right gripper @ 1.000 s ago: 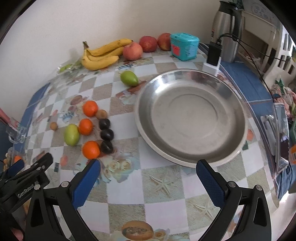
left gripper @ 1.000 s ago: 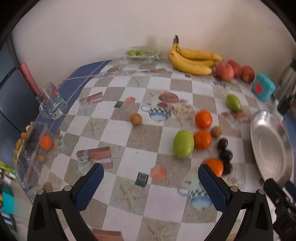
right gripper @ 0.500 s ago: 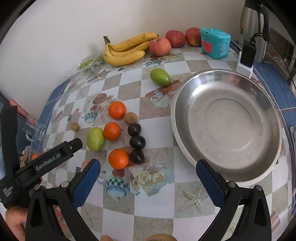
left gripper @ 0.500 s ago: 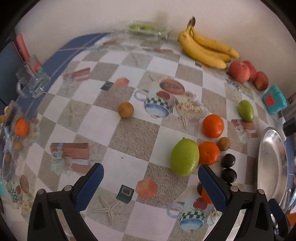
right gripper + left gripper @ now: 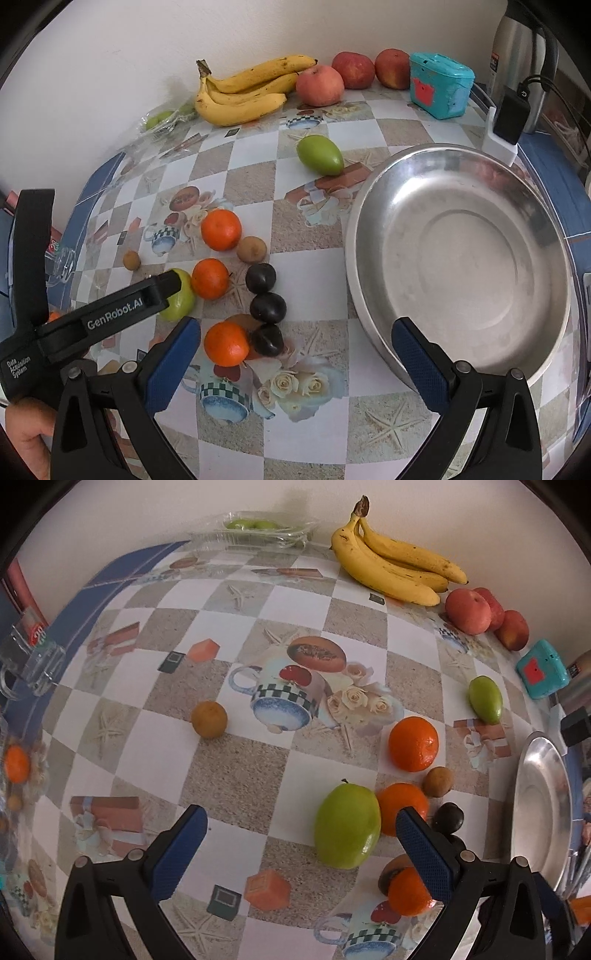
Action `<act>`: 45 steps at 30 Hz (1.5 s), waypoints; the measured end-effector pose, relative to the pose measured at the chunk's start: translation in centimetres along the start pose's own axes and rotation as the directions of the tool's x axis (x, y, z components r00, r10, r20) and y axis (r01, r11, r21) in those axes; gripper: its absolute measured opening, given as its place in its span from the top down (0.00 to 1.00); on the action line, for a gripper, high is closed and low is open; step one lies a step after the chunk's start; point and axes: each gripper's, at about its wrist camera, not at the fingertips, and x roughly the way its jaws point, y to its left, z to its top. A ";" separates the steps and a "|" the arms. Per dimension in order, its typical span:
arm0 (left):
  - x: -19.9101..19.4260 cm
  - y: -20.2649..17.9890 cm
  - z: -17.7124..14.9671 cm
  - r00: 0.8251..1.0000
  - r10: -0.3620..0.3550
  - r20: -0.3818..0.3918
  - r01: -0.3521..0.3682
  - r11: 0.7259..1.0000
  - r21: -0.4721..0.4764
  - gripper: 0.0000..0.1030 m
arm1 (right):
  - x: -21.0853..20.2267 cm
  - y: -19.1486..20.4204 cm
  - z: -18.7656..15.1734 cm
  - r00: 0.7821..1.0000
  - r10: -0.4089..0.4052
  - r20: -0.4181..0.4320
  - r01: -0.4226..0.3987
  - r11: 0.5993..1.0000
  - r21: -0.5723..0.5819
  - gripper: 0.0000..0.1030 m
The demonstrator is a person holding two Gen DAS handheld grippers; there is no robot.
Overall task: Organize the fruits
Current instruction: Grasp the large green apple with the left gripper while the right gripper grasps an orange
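Note:
Loose fruit lies on a patterned tablecloth. In the left wrist view my left gripper [image 5: 301, 843] is open and empty, low over the cloth, with a big green fruit [image 5: 347, 825] just inside its right finger. Oranges [image 5: 413, 744], a small brown fruit [image 5: 208, 719] and dark plums [image 5: 448, 816] lie around it. In the right wrist view my right gripper [image 5: 295, 356] is open and empty above an orange [image 5: 226, 343] and three dark plums [image 5: 267, 306]. An empty steel bowl [image 5: 458, 258] sits to the right. The left gripper [image 5: 110, 310] reaches over the green fruit [image 5: 181, 304].
Bananas [image 5: 243, 94], three red apples [image 5: 319, 85] and a teal box [image 5: 439, 85] line the back wall. A second green fruit [image 5: 319, 155] lies behind the bowl. A charger [image 5: 508, 118] and flask stand far right. A glass mug [image 5: 33, 657] and clear tray [image 5: 258, 535] are on the left.
My left gripper has moved forward and down toward the green fruit and oranges. My right gripper has shifted left, bringing the loose fruit nearer its centre. Both stay open.

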 end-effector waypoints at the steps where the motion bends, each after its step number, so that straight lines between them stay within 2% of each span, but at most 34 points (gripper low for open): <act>1: 0.0 0.0 0.0 1.000 -0.006 0.001 0.006 1.000 -0.002 0.04 | 0.1 0.0 0.0 1.000 -0.001 -0.004 0.001 1.000 0.001 0.00; 3: 0.1 -0.1 0.0 1.000 -0.025 0.000 0.025 1.000 -0.002 0.22 | 0.2 -0.1 -0.2 1.000 -0.004 -0.011 0.004 1.000 0.003 0.00; 7: 0.1 -0.6 -0.3 0.996 -0.084 -0.008 0.084 0.996 0.008 0.39 | 0.1 -0.3 -0.3 1.000 -0.002 -0.011 0.002 1.000 0.010 0.00; 9: 0.0 -0.8 -0.3 0.991 -0.135 -0.014 0.135 0.991 0.007 0.61 | 0.0 -0.3 -0.4 1.000 -0.003 -0.009 0.003 1.000 0.011 0.00; 17: -1.6 0.3 -0.2 0.987 -0.164 0.002 0.164 0.986 -0.034 0.61 | 0.2 -0.3 -0.4 1.000 0.002 -0.016 -0.002 1.000 0.010 0.00; 21: -2.7 1.0 -0.5 0.991 -0.131 0.032 0.133 0.990 -0.044 0.61 | 0.5 0.5 -0.5 0.999 0.021 -0.028 -0.022 1.000 -0.015 0.00; 29: -3.4 3.0 -0.7 0.991 -0.123 0.043 0.127 0.987 -0.097 0.61 | 2.3 2.7 -1.3 0.994 0.052 -0.093 -0.058 0.996 -0.062 0.00; 32: -3.4 3.4 -0.8 0.991 -0.130 0.039 0.133 0.985 -0.108 0.62 | 3.5 2.9 -1.5 0.992 0.033 -0.123 -0.040 0.997 -0.061 0.00; 33: -3.5 3.4 -0.8 0.990 -0.135 0.041 0.139 0.984 -0.111 0.66 | 3.9 2.9 -1.6 0.991 0.024 -0.133 -0.032 0.998 -0.060 0.00; 41: -3.3 3.6 -0.7 0.988 -0.151 0.036 0.154 0.981 -0.114 0.65 | 6.2 4.0 -2.0 0.984 -0.099 -0.147 0.084 0.991 -0.109 0.00; 44: -3.1 4.3 -0.5 0.990 -0.135 0.039 0.139 0.983 -0.121 0.64 | 6.7 4.5 -2.0 0.978 -0.144 -0.152 0.126 0.985 -0.121 0.00; 45: -3.1 4.5 -0.4 0.990 -0.132 0.044 0.137 0.983 -0.123 0.58 | 7.1 5.0 -2.0 0.970 -0.179 -0.163 0.155 0.976 -0.150 0.00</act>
